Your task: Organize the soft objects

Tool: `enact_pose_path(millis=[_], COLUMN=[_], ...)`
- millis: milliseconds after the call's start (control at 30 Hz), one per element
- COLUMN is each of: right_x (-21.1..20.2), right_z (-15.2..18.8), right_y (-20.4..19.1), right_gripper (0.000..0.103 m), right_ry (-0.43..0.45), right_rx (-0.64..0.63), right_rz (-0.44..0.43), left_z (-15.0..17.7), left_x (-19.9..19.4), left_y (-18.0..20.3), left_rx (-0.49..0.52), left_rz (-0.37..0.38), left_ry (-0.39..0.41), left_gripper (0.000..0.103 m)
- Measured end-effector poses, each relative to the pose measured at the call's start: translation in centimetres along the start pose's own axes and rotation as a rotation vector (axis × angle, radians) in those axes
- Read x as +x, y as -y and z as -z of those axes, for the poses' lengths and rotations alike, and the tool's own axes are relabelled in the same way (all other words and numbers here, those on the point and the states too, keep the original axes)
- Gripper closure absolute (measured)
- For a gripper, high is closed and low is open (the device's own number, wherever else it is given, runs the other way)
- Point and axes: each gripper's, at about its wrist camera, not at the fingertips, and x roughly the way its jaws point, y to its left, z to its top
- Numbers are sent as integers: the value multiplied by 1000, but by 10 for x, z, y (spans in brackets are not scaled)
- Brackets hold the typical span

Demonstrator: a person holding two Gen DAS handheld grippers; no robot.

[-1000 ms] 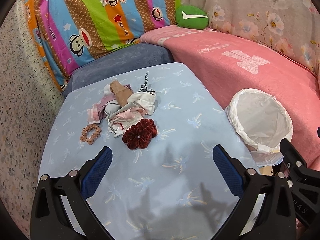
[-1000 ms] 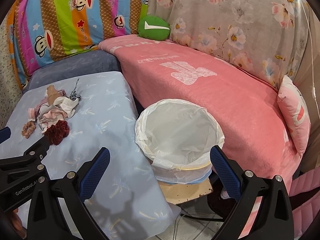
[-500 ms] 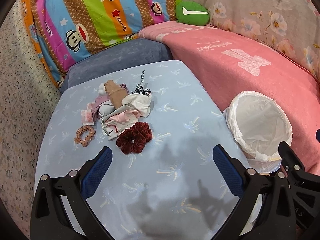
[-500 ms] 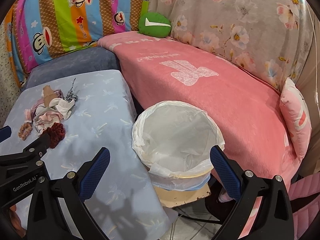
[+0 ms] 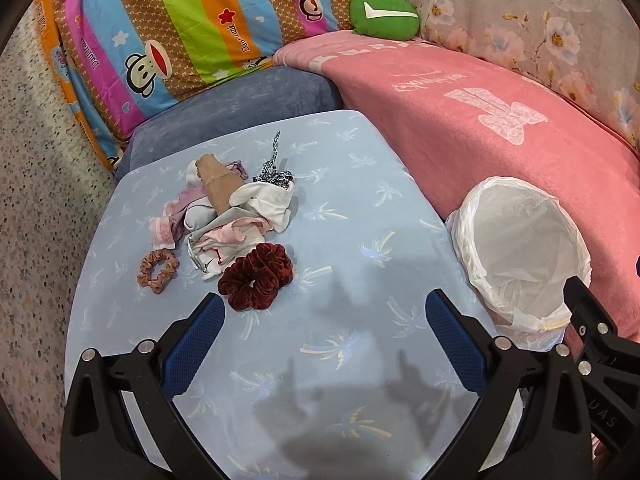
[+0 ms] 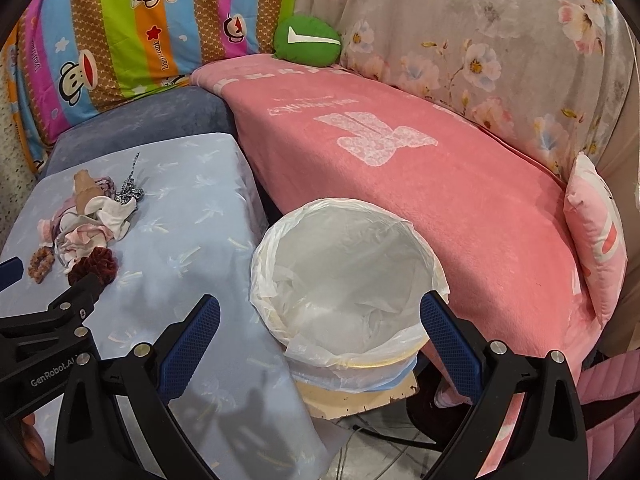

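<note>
Left hand-held gripper (image 5: 324, 338) open, empty | right hand-held gripper (image 6: 320, 336) open above lined bin (image 6: 348, 276) | risk: dark red scrunchie (image 5: 256, 276), beside bin on counter (image 5: 360, 208), drags the clothes pile (image 5: 232, 212).

The left wrist view looks down and forward from above the near edge of the blue table (image 5: 340, 208), facing the clothes pile (image 5: 232, 216) at middling range. The right wrist view sits further right, over the lined bin (image 6: 344, 264), close to it. Both share the table, pile, bin, pink couch (image 6: 420, 168) and green cushion (image 5: 384, 16).
</note>
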Motion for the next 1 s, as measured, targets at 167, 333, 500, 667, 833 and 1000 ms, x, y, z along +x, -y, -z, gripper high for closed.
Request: enact_pose_path(millis=[167, 333, 500, 667, 833, 1000], right_x=[6, 9, 12, 13, 12, 10], right_z=[-4, -7, -10, -12, -13, -13], right_y=[0, 0, -2, -4, -4, -2], right_gripper=[5, 5, 5, 5, 5, 5], right_ry=[-4, -5, -7, -1, 2, 2], right_rx=[-4, -7, -12, -18, -19, -23], right_rz=[-5, -9, -15, -26, -27, -28], left_z=[-1, -3, -3, -3, -4, -3], left_x=[3, 7, 7, 8, 9, 7], left_y=[1, 1, 1, 1, 2, 1], left_rx=[-6, -16, -24, -21, -28, -35], left_rz=[-10, -16, -22, -31, -34, -48], left_ry=[0, -6, -2, -1, -5, -7], left_gripper=[7, 7, 7, 7, 7, 7])
